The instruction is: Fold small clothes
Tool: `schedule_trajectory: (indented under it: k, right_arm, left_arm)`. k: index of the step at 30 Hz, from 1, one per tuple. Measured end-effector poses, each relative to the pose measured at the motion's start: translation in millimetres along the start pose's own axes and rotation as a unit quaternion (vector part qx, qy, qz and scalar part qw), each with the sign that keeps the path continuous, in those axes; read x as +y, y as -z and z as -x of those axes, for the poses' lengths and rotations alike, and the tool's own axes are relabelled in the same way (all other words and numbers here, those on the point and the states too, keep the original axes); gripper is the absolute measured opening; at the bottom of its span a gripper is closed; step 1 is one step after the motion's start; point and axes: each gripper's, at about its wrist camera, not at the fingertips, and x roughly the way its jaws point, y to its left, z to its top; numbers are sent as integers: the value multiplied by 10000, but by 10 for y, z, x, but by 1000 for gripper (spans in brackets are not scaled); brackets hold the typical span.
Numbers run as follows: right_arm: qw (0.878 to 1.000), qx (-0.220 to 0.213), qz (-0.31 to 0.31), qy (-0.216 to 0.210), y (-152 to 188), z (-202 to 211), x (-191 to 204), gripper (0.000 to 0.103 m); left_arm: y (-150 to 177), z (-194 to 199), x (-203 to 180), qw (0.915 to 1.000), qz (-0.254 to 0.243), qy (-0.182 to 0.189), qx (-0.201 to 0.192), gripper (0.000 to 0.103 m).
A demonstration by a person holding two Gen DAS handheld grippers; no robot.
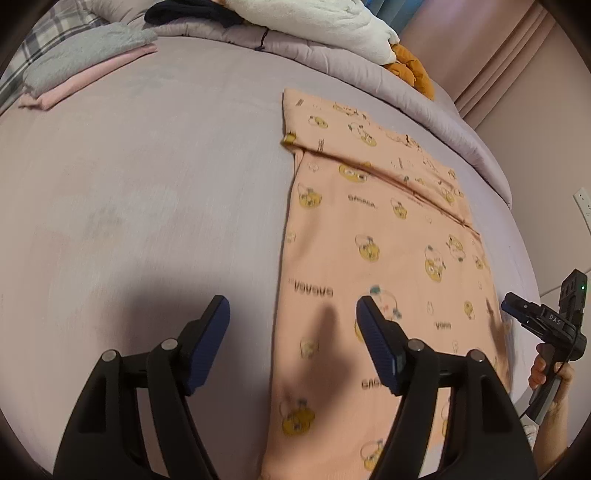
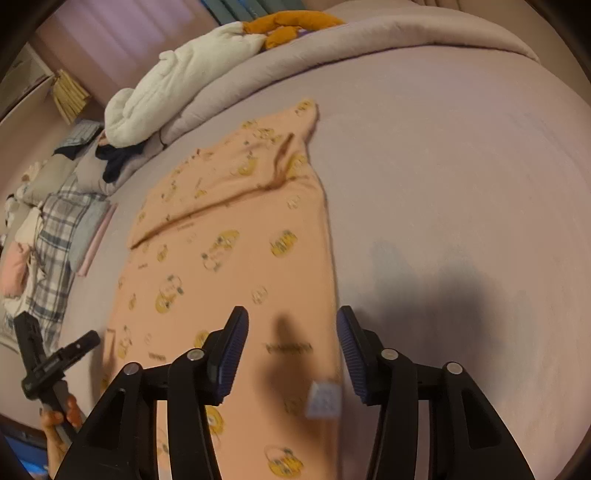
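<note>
Hovering above a bed, the left tongs (image 1: 293, 314) stand parted with nothing between their ribbed blue pads (image 1: 380, 347), while the right tongs (image 2: 291, 325) also stand apart and empty over the same cloth. Black plastic arms with silver pivot pins carry each pair. Beneath them lies the peach garment (image 1: 388, 258), a soft knit printed with yellow cartoon faces and small dark lettering, spread flat in a long rectangle with its far end folded across in a diagonal band. Its left edge runs between the left tongs' pads, so one pad hangs over bare sheet and the other over the cloth; its right edge runs just inside the right tongs' right-hand pad. A small white label (image 2: 324, 400) lies on the garment near that edge. The tongs cast dark shadows on the cloth and on the smooth lilac sheet (image 1: 147, 203). In the left wrist view a hand (image 1: 550, 373) grips the other tool's handle at the garment's right side. Farther off, a folded grey and pink stack (image 1: 85, 70) sits on the sheet, well apart from the garment. A rolled lilac duvet (image 2: 332, 48) borders the far side, bearing a white quilted bundle (image 2: 177, 85), a dark garment (image 1: 192, 14) and an orange plush item (image 2: 291, 24). Plaid bedding (image 2: 55, 258) lies at the bed's left.
</note>
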Motion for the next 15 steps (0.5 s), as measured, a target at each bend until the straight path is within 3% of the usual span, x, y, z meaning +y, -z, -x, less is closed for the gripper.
schedule_trajectory:
  k: [15]
  right_arm:
    - [9993, 234, -271, -112, 323, 104, -193, 57]
  left_arm:
    - [326, 110, 82, 9990, 226, 367, 146, 74]
